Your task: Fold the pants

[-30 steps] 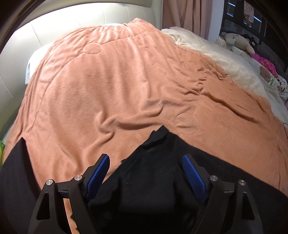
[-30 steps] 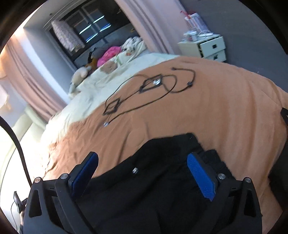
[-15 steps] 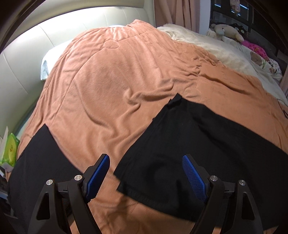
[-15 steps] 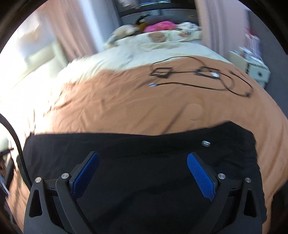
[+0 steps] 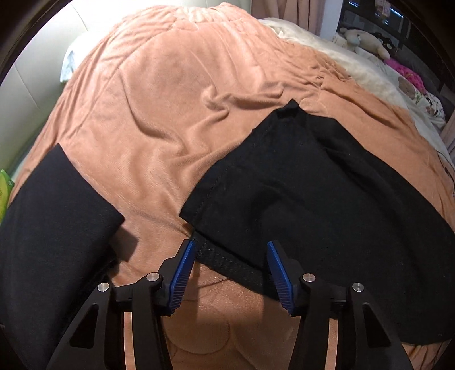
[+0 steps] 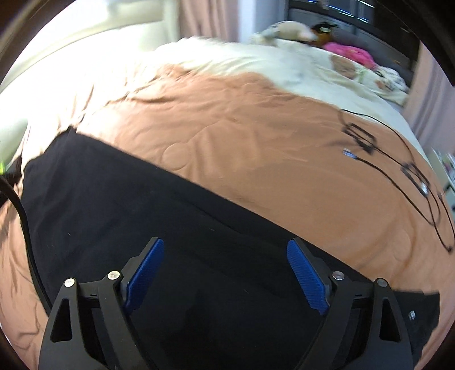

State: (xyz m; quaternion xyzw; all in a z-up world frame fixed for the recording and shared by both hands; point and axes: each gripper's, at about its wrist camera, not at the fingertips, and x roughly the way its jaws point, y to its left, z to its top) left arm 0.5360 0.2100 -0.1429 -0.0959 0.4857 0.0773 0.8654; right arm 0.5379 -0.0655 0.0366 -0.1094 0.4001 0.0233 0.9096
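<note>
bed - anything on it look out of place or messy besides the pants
Yes: a tangle of thin black cables with small connectors sprawls loose on the orange blanket, beyond the black pants. It could snag while folding. The blanket is also rumpled near the pants' hem.

PLACE: you are in a home bedroom | BED: orange blanket [image 5: 176, 94] over a cream blanket [image 6: 256, 65], padded headboard [image 5: 31, 94] on the left | FAR SIDE: plush toys [image 5: 366, 39] and a pink cushion [image 6: 352, 52] below a window, pink curtains [image 5: 281, 11] | RIGHT: black cables [image 6: 398, 159] on the bed
</note>
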